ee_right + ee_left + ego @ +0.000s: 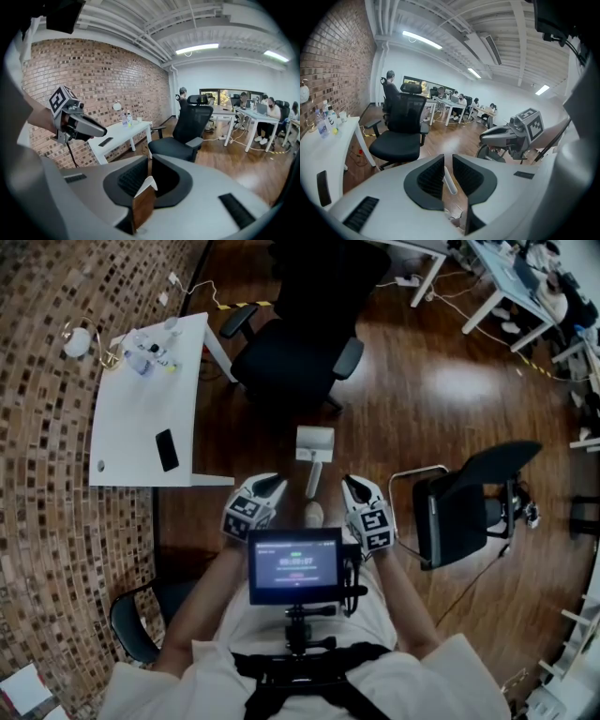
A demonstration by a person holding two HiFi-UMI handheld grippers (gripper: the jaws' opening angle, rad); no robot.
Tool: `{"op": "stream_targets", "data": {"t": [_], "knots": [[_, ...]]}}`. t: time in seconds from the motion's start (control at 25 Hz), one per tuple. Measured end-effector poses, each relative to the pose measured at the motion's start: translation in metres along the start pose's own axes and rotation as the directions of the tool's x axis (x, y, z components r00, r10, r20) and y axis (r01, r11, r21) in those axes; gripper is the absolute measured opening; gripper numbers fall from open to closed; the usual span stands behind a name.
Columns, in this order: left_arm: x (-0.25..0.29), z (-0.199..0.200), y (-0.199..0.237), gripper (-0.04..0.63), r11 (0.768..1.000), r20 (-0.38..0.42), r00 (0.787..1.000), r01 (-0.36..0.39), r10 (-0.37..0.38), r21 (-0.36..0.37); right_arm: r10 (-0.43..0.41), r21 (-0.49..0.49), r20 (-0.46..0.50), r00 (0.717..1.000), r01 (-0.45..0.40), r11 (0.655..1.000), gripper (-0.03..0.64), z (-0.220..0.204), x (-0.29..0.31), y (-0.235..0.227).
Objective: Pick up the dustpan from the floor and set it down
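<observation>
Closest to the head camera sits 1 small screen (295,565) on the person's chest rig, and just past it 2 grippers are held side by side. The left gripper (276,486) and the right gripper (352,486) flank 1 white dustpan (315,441), which lies on the wooden floor (412,381) with its handle (312,479) pointing back toward the person. Neither gripper touches it. Each gripper's view shows its jaws released, standing a narrow gap apart with nothing pressed between them. Through the left gap the white handle shows beyond the tips, and through the right gap floor and a white edge. Around stand 3 chairs. 1 black office chair (291,352) is just beyond the dustpan, 1 black chair (469,507) is beside the right gripper, and 1 more (136,620) is at the person's left. 1 white surface (141,427), its corner near the left gripper, carries 1 dark phone (167,449) and some small bottles (141,359).
</observation>
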State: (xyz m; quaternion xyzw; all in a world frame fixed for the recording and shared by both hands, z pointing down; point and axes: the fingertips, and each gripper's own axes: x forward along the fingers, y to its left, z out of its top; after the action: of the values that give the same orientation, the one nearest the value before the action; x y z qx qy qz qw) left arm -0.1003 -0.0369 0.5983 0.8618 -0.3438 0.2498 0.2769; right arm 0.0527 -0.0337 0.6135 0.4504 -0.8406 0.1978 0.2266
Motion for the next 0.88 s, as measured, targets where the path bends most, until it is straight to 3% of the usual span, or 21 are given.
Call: {"op": "stream_targets", "data": {"t": [0.88], "knots": [[0.065,-0.015,-0.007,0.055,1.000,-0.119,0.993,0.018,-0.021,-0.024,0.060,0.003,-0.079,0.995,-0.060,0.998,0.049,-0.038,0.026,-0.032]]}}
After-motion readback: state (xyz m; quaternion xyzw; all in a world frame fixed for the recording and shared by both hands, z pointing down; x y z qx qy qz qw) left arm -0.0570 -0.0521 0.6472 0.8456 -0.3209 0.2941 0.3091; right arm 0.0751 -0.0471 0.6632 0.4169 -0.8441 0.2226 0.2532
